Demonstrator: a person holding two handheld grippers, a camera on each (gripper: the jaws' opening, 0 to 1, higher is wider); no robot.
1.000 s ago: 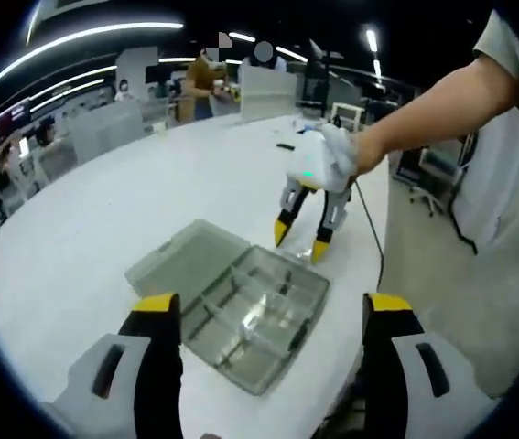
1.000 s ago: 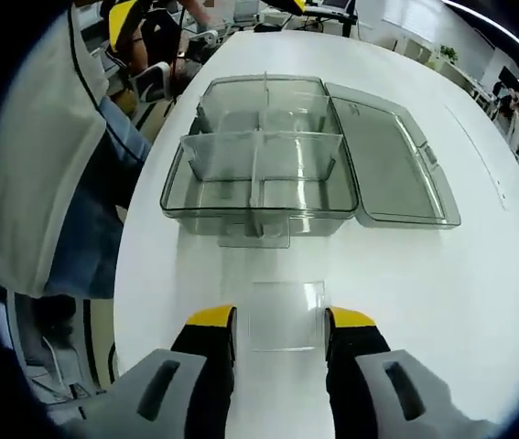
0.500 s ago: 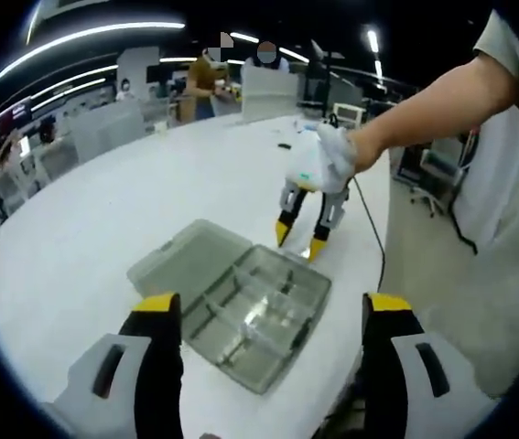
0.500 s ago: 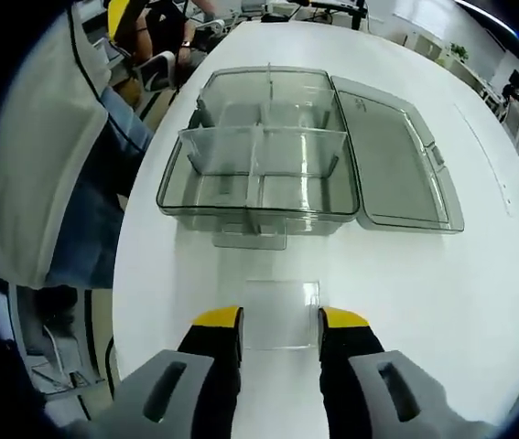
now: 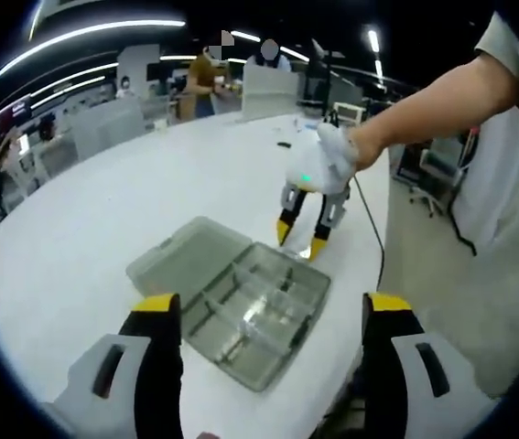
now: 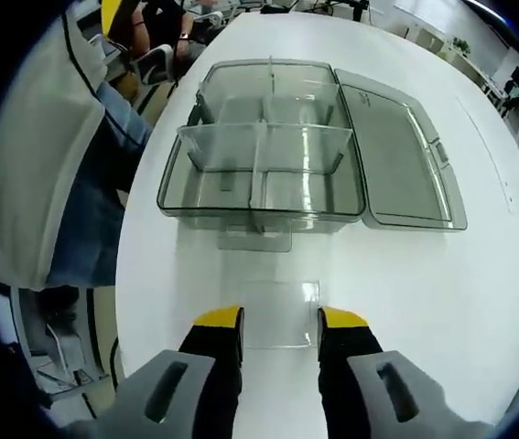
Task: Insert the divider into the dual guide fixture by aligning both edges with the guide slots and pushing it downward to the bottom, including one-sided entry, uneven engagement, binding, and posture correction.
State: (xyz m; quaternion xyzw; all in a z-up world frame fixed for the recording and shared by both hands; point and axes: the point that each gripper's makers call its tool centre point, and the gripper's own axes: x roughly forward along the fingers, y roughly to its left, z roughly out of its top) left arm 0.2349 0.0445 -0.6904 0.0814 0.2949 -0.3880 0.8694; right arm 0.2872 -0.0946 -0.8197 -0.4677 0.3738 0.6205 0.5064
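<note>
A clear flat divider [image 6: 280,315] lies on the white table [image 6: 479,302] in the right gripper view, just short of the clear compartment box [image 6: 259,222]. My right gripper [image 6: 280,318] has its yellow-tipped jaws pressed against the divider's two side edges. The box's interior walls split it into several cells, and its lid [image 6: 396,155] lies open flat on the right. In the left gripper view, my left gripper [image 5: 273,304] hangs open above the near side of the box [image 5: 241,347], with nothing between its fingers. Beyond the box, the right gripper [image 5: 299,240] points down at the table.
A person's arm [image 5: 424,110] holds the right gripper, and the torso [image 6: 39,137] stands at the table's edge beside the box. A thin cable [image 5: 375,229] runs along that edge. Other tables, chairs and people fill the far room.
The right gripper's jaws have narrowed onto the divider's edges since a second ago. The divider and box have not moved, and the left gripper stays open.
</note>
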